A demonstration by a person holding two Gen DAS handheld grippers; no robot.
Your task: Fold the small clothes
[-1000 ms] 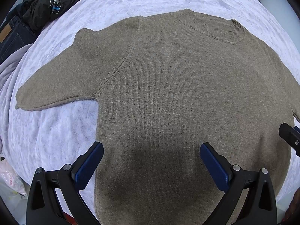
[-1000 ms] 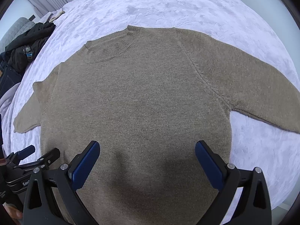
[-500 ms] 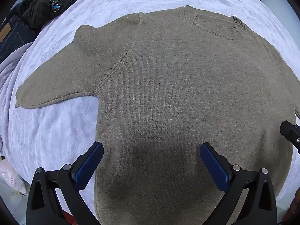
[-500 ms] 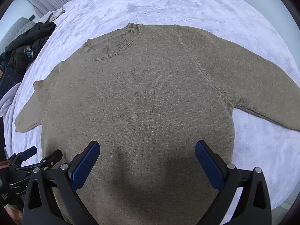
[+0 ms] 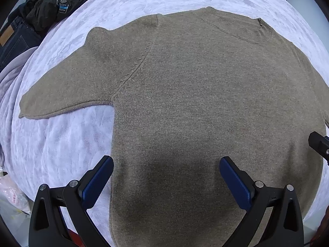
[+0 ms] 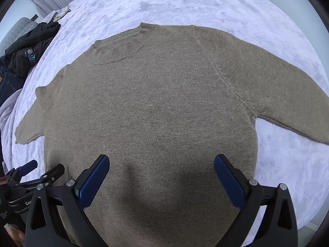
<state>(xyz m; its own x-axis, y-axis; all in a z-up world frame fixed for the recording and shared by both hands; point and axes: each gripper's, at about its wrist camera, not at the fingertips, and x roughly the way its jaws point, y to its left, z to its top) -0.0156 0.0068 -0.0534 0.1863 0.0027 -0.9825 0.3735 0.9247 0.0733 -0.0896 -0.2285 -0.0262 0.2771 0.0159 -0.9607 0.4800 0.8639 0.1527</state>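
A brown knit sweater [image 5: 195, 103] lies flat and face up on a pale lilac bedspread [image 5: 51, 144], sleeves spread to both sides, ribbed collar [image 6: 123, 49] at the far end. It also fills the right wrist view [image 6: 154, 113]. My left gripper [image 5: 166, 177] is open and empty, hovering over the sweater's lower left part. My right gripper [image 6: 161, 175] is open and empty over the lower middle. The left gripper shows at the bottom left of the right wrist view [image 6: 35, 175]. The sweater's hem is hidden below the fingers.
A black jacket [image 5: 53, 4] and dark jeans [image 5: 14, 39] lie piled at the bed's far left; the jacket also shows in the right wrist view [image 6: 30, 45]. A plastic bag [image 5: 12, 197] sits off the bed's near left edge. The bed's right edge [image 6: 308, 216] drops off.
Both grippers have moved slightly lower and closer over the sweater, which looks a little larger. Both stay open. The sweater has not moved.
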